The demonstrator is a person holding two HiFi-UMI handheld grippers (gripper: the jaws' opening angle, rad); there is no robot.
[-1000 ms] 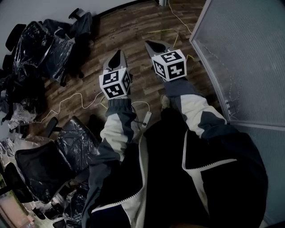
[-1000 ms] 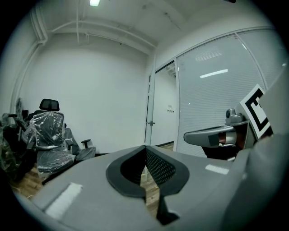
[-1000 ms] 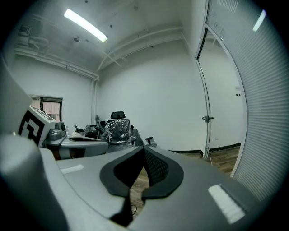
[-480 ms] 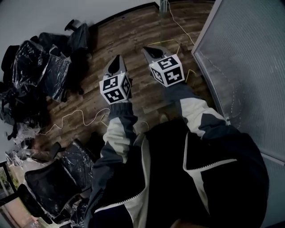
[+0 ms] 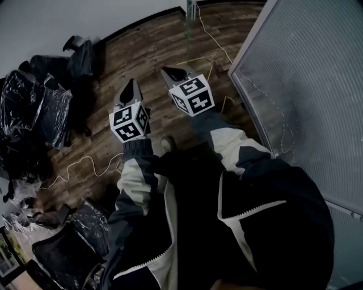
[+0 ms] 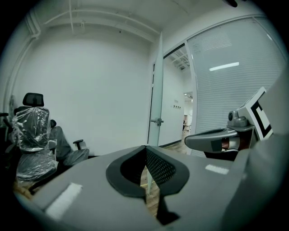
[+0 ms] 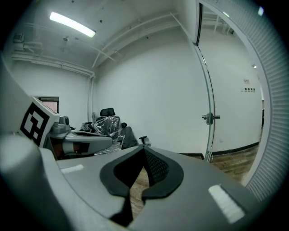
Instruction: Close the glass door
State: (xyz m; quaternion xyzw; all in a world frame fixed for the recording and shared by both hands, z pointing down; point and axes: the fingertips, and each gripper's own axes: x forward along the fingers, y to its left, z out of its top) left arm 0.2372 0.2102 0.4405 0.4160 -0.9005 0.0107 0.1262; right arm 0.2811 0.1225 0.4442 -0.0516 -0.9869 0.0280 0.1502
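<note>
The glass door (image 6: 156,90) stands ajar ahead of me, edge-on, with a metal handle (image 6: 156,121). It also shows in the right gripper view as a thin glass door (image 7: 207,90) with its handle (image 7: 210,117), and in the head view only the glass door's foot (image 5: 190,12) appears at the top. My left gripper (image 5: 131,85) and right gripper (image 5: 168,71) are held side by side over the wood floor, short of the door. Both are shut with nothing in them. The left gripper (image 6: 145,147) and the right gripper (image 7: 144,148) each show their tips meeting.
A frosted glass partition (image 5: 306,85) runs along the right. Plastic-wrapped office chairs (image 5: 34,107) crowd the left wall, and another chair (image 5: 68,249) is at bottom left. A yellow cable (image 5: 198,59) and a white cable (image 5: 85,161) lie on the floor. My shoe (image 5: 167,143) shows below the grippers.
I have walked forward toward the door with both grippers still shut. The chairs have slid back to the left, and the partition's edge and the door's foot have come closer.
</note>
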